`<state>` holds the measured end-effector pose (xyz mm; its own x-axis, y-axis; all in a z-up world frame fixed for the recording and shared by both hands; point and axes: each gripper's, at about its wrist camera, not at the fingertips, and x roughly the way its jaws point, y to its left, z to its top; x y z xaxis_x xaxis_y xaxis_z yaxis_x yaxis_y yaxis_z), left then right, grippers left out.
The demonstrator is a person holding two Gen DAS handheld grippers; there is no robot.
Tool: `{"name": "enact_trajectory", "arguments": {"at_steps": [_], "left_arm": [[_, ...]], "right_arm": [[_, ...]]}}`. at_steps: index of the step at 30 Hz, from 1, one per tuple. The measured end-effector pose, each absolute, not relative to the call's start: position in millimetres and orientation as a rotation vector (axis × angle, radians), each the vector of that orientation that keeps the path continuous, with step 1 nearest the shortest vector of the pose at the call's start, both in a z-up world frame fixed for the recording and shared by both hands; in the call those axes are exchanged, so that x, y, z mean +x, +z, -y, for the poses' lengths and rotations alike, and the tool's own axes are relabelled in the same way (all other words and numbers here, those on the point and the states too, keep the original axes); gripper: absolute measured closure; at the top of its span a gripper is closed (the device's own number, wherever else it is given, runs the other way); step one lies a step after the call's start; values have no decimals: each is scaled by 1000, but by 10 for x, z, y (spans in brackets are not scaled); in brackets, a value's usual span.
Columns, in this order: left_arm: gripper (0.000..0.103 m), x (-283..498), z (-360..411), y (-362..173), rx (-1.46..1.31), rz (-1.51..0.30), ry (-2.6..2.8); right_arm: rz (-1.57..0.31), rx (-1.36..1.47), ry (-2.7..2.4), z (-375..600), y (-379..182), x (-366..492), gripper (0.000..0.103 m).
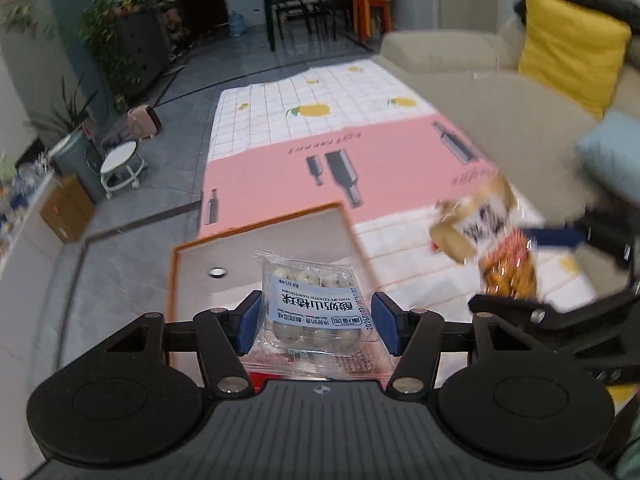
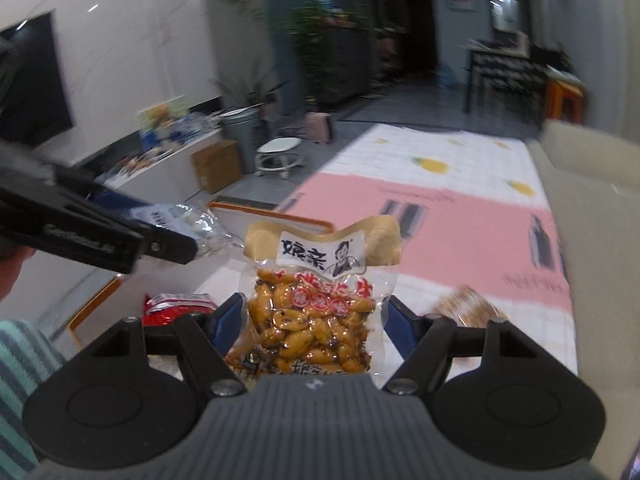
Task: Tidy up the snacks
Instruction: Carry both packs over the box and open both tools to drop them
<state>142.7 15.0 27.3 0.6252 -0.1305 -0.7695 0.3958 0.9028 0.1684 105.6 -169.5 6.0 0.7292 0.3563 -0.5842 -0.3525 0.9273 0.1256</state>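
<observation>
My left gripper (image 1: 316, 322) is shut on a clear pack of yogurt-coated hawthorn balls (image 1: 310, 308) with a blue label, held above an orange-rimmed tray (image 1: 260, 242). My right gripper (image 2: 314, 320) is shut on a clear bag of yellow peanuts (image 2: 316, 312) with a gold top, held up over the table. The peanut bag (image 1: 490, 240) and right gripper also show blurred at the right of the left wrist view. The left gripper (image 2: 100, 232) with its pack shows at the left of the right wrist view. A red snack pack (image 2: 178, 306) lies in the tray (image 2: 272, 216).
A pink and white tablecloth (image 1: 360, 152) covers the table. A beige sofa (image 1: 500, 92) with a yellow cushion (image 1: 568, 44) runs along the right. Another snack pack (image 2: 466, 306) lies on the cloth right of the peanuts. A white stool (image 1: 120, 164) and a box stand on the floor.
</observation>
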Motion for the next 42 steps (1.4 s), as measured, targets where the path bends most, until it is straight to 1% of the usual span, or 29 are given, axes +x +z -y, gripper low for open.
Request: {"name": "enact_trajectory", "arguments": {"at_steps": [8, 13, 20, 34, 42], "left_arm": [[36, 1715, -333, -262, 567, -910, -351], [36, 1922, -476, -526, 587, -964, -356], [36, 2044, -593, -701, 615, -989, -416], [36, 2133, -648, -1032, 733, -1041, -444], [36, 2204, -694, -987, 697, -1042, -445]], "right_arm": [[-674, -165, 497, 1105, -8, 1454, 32], [-678, -301, 536, 829, -170, 1699, 32], [-688, -431, 607, 581, -398, 1894, 32], [-624, -719, 728, 258, -655, 1969, 32], [-664, -780, 731, 217, -777, 2064, 32]]}}
